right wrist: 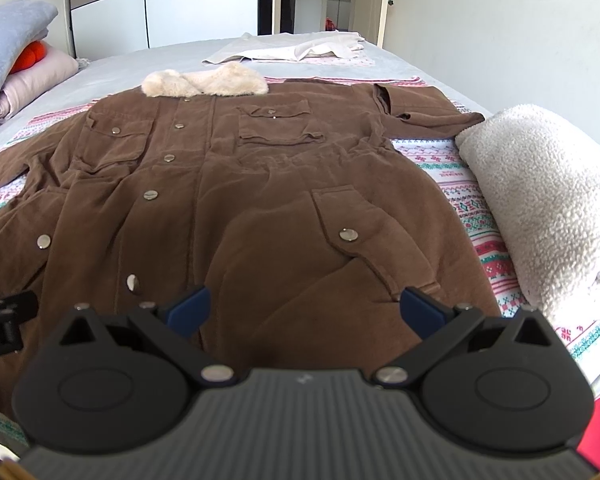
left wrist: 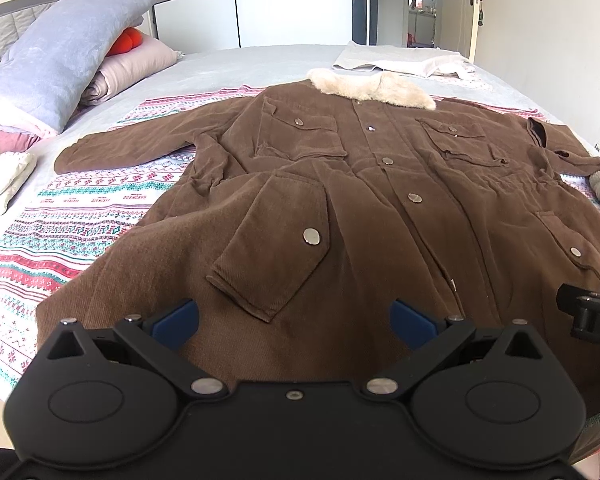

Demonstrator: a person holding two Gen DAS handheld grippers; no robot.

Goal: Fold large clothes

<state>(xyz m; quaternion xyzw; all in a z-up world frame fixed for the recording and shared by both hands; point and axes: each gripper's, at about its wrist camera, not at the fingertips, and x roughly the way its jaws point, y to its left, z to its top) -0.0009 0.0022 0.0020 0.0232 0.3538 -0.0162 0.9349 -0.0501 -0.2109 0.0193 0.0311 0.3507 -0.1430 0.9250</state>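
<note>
The brown coat [left wrist: 380, 184] lies spread flat, front up, on the patterned blanket [left wrist: 60, 216]. The left gripper [left wrist: 294, 320] and right gripper [right wrist: 304, 308] hang over its near hem, jaws wide apart, empty. The hem itself is hidden behind them. Lettering on each gripper's side is cut off, unreadable.

Black left claw [left wrist: 294, 322], blue fingertips [left wrist: 176, 322], silver screws
</note>
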